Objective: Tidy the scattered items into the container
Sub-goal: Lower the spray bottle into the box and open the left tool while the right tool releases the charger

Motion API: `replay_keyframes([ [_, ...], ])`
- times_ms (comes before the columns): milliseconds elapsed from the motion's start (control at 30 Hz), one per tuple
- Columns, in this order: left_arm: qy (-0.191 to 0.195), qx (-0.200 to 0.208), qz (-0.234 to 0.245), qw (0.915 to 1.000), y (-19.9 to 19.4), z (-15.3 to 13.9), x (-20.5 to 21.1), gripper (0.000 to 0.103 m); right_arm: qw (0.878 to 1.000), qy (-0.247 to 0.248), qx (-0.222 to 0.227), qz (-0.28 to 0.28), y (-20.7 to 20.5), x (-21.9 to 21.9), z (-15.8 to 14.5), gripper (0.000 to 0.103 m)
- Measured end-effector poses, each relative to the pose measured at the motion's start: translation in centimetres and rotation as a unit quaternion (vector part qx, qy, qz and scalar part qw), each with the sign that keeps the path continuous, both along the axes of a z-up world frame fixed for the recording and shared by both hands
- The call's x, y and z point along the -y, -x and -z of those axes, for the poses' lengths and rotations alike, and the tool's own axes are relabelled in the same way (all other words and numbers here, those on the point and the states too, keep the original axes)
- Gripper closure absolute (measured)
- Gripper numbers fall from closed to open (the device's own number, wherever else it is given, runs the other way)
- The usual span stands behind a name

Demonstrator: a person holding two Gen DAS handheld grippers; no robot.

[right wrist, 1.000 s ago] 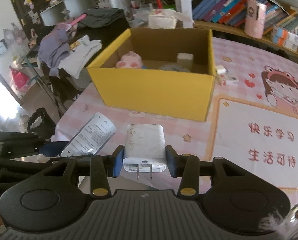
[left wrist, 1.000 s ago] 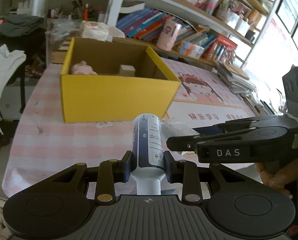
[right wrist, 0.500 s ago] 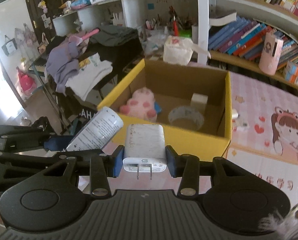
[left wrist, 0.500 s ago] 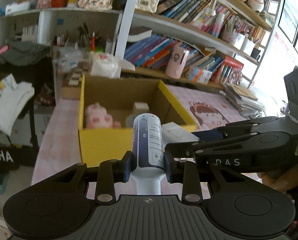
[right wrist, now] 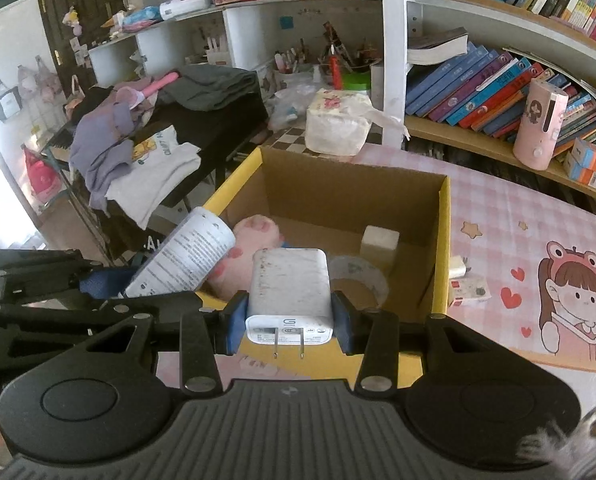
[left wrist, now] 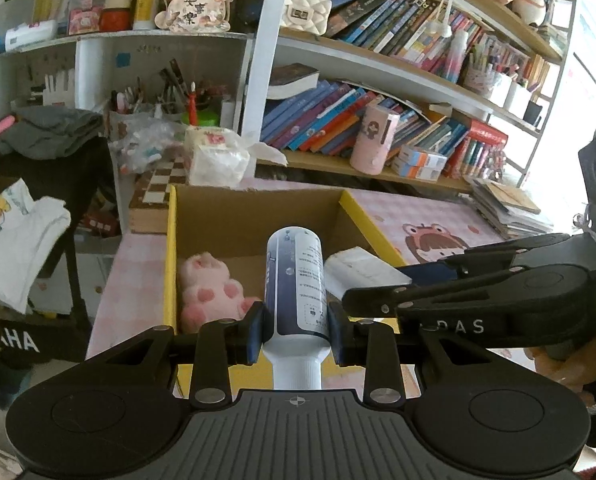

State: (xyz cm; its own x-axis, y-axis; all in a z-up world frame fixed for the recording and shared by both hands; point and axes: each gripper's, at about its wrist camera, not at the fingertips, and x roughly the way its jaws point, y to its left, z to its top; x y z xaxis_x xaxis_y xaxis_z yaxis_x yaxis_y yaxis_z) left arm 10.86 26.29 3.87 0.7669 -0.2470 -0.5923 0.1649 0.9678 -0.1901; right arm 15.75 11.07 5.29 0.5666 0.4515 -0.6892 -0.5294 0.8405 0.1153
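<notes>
An open yellow cardboard box [left wrist: 170,264] [right wrist: 442,240] stands on the pink table, just ahead of both grippers. My left gripper [left wrist: 295,330] is shut on a white and dark blue bottle [left wrist: 295,280], held over the box's near edge. My right gripper [right wrist: 289,322] is shut on a white plug charger [right wrist: 289,284], prongs toward the camera, also above the near wall. In the box lie a pink plush toy [left wrist: 207,292] [right wrist: 257,236], a tape roll [right wrist: 360,276] and a small beige block [right wrist: 380,242]. The bottle [right wrist: 185,258] shows at the right wrist view's left.
A small white plug [right wrist: 458,266] and a little printed packet [right wrist: 468,290] lie on the pink mat right of the box. A tissue pack [right wrist: 338,122] sits behind the box. Bookshelves [left wrist: 378,112] line the back; a clothes-covered stand [right wrist: 145,148] is at left.
Both grippers rose and came forward toward the box, which now sits directly under the bottle and charger, its inside in view. Both grips stayed the same.
</notes>
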Motion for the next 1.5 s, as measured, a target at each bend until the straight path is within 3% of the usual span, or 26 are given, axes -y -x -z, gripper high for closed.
replay_keyframes([
  [267, -0.062, 0.006, 0.003, 0.998, -3.5, -1.0, 0.0, 0.072, 1.0, 0.01, -0.006, -0.002, -3.2, -0.2, 0.4, 0.061],
  [433, -0.11, -0.011, 0.018, 0.9937, -6.3, -0.7, 0.0, 0.072, 0.999, 0.028, -0.017, -0.01, -5.5, -0.6, 1.3, 0.061],
  [633, -0.158, -0.048, 0.046, 0.9852, -10.2, 0.4, 0.7, 0.072, 0.997, 0.061, -0.031, -0.019, -8.3, -1.8, 2.9, 0.061],
  [833, -0.217, -0.091, 0.068, 0.9695, -14.1, 2.7, 2.0, 0.072, 0.994, 0.087, -0.061, -0.023, -10.7, -3.1, 4.9, 0.061],
  [1167, -0.249, -0.141, 0.075, 0.9552, -16.9, 5.4, 3.2, 0.072, 0.982, 0.162, -0.091, -0.024, -12.5, -4.1, 8.2, 0.061],
  [1500, -0.266, -0.145, 0.075, 0.9502, -17.4, 6.0, 3.9, 0.072, 0.981, 0.163, -0.101, -0.029, -12.1, -4.7, 9.6, 0.061],
])
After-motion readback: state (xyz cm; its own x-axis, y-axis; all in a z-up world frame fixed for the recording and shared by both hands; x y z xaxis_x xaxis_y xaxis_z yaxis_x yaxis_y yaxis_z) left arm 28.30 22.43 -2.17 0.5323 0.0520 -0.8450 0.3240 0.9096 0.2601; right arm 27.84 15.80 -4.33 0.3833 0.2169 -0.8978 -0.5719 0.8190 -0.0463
